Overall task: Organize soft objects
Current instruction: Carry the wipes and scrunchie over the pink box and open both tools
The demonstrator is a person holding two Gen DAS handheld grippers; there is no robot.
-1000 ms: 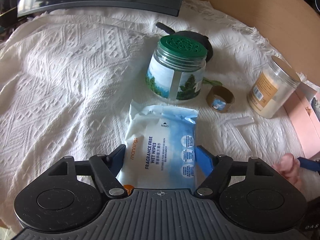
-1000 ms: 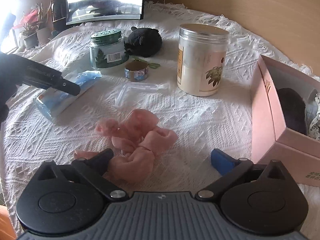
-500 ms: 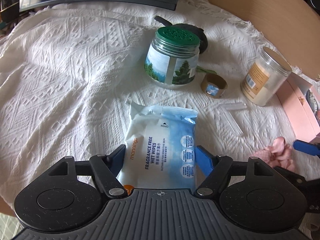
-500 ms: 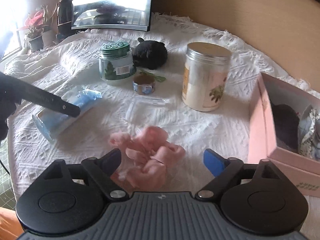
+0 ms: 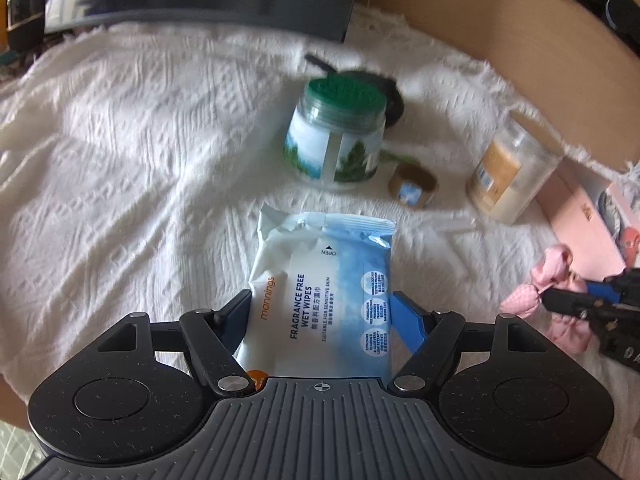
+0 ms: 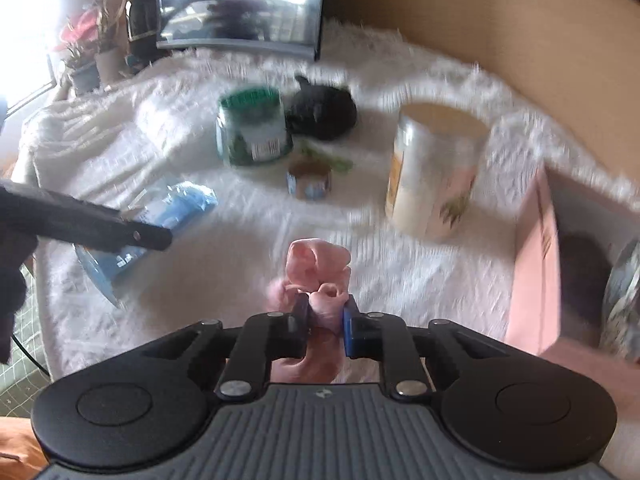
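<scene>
A blue and white pack of wet wipes (image 5: 320, 248) sits lengthwise between the fingers of my left gripper (image 5: 320, 298), which grips it by its sides. In the right wrist view the pack (image 6: 176, 204) hangs tilted above the white cloth. My right gripper (image 6: 325, 304) has its jaws closing on a bunched pink soft cloth (image 6: 316, 260), whose pads press it from both sides. The left wrist view shows the same pink cloth (image 5: 556, 264) at the right edge, pinched by the right gripper (image 5: 560, 296).
On the white knitted cover (image 5: 120, 160) stand a green-lidded jar (image 5: 336, 136), a small tape roll (image 5: 414, 186) and a tall pale jar (image 6: 432, 172). A black plush (image 6: 320, 112) lies behind the green jar. An open pink box (image 6: 536, 264) is at the right, a monitor (image 6: 240, 4) at the back.
The right gripper's jaws went from wide apart to closed on the pink cloth and raised it off the cover. The left gripper moved a little with the wipes pack still between its fingers.
</scene>
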